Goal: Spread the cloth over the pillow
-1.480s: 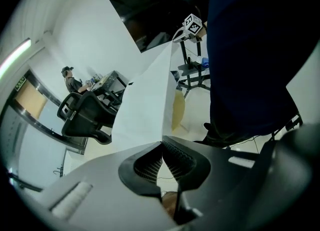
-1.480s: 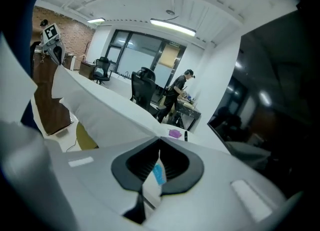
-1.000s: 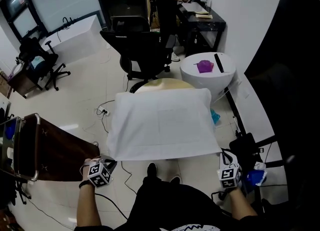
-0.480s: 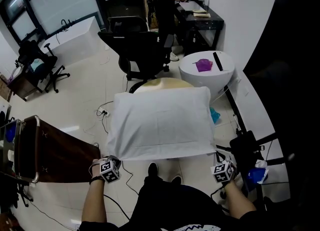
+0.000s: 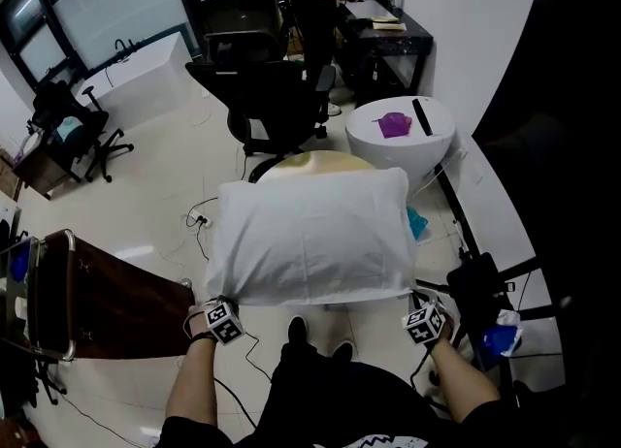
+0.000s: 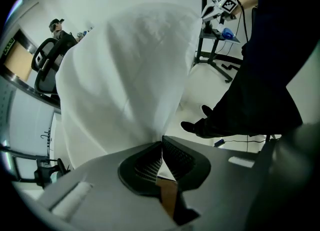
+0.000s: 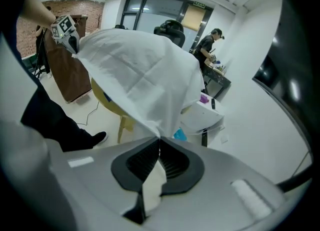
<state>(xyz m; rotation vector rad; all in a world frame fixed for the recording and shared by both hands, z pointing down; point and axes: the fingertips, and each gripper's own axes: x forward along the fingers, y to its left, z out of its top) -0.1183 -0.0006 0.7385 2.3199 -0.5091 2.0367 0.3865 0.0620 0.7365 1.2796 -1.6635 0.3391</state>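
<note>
In the head view a white cloth lies draped over the pillow, which bulges under it and is fully hidden. Both rest on a round yellow table. My left gripper is shut on the cloth's near left corner, my right gripper on its near right corner. The left gripper view has the cloth rising from the closed jaws, with the right gripper far across. Cloth fans out from the pinched jaws in the right gripper view too, where the left gripper shows at the far corner.
A black office chair stands behind the yellow table. A white round table with a purple thing sits at the back right. A brown cabinet is at the left, a black stand at the right. Cables lie on the floor.
Both grippers have moved inward and forward to the pillow's near edge. The cloth, held flat before, has settled onto the pillow and now shows its bulge.
</note>
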